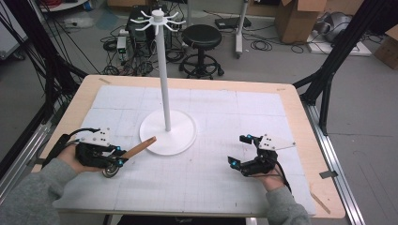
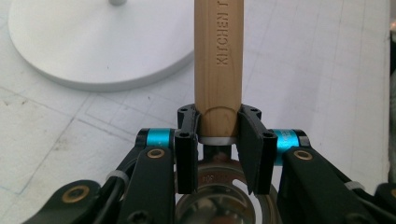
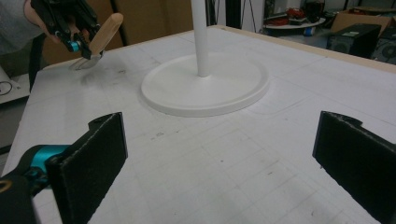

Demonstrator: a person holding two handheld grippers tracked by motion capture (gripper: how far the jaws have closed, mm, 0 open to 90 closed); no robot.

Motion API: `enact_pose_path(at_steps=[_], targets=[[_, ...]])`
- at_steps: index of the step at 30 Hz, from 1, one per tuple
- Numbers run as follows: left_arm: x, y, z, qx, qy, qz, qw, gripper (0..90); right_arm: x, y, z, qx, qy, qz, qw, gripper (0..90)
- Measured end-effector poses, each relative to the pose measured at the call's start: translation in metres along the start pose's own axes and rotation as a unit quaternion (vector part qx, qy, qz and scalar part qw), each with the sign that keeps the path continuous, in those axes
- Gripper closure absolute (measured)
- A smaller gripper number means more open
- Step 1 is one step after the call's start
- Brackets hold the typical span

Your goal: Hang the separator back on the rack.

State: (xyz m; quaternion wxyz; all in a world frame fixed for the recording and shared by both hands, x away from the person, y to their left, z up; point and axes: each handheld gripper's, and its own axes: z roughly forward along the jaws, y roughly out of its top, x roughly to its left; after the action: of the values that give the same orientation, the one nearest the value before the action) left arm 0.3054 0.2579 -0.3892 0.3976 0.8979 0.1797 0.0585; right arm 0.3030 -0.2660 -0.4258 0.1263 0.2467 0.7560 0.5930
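Note:
A kitchen utensil with a wooden handle (image 1: 141, 147) and a round metal head (image 1: 111, 172) is held low over the white mat at the left. My left gripper (image 1: 119, 157) is shut on the handle's lower end (image 2: 218, 70), just above the metal head (image 2: 219, 196). The handle points toward the white hook stand's base (image 1: 167, 132). In the right gripper view the left gripper (image 3: 77, 39) and utensil (image 3: 105, 30) are at the far left. My right gripper (image 1: 238, 150) rests at the right of the mat, open, with nothing between its jaws (image 3: 219, 154).
The white stand's pole (image 1: 164, 79) rises from the round base (image 3: 205, 86) to a ring of hooks (image 1: 157, 18) at the top. A white gridded mat (image 1: 211, 178) covers the wooden table (image 1: 300, 117). A stool (image 1: 202, 37), boxes and cables lie beyond.

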Motion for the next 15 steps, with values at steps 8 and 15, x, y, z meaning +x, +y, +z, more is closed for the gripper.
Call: enact_pose_path(at_steps=[8, 15], targets=[[-0.0027, 0.0007, -0.0017, -0.030, 0.007, -0.019, 0.9993, 69.4, 0.0001, -0.0001, 0.0001, 0.001, 0.001, 0.001, 1.0000, 2.2], [-0.0039, 0.0044, -0.0045, -0.070, 0.028, -0.035, 0.9966, 69.4, -0.0001, 0.0001, -0.0002, 0.000, -0.001, 0.000, 1.0000, 2.2]])
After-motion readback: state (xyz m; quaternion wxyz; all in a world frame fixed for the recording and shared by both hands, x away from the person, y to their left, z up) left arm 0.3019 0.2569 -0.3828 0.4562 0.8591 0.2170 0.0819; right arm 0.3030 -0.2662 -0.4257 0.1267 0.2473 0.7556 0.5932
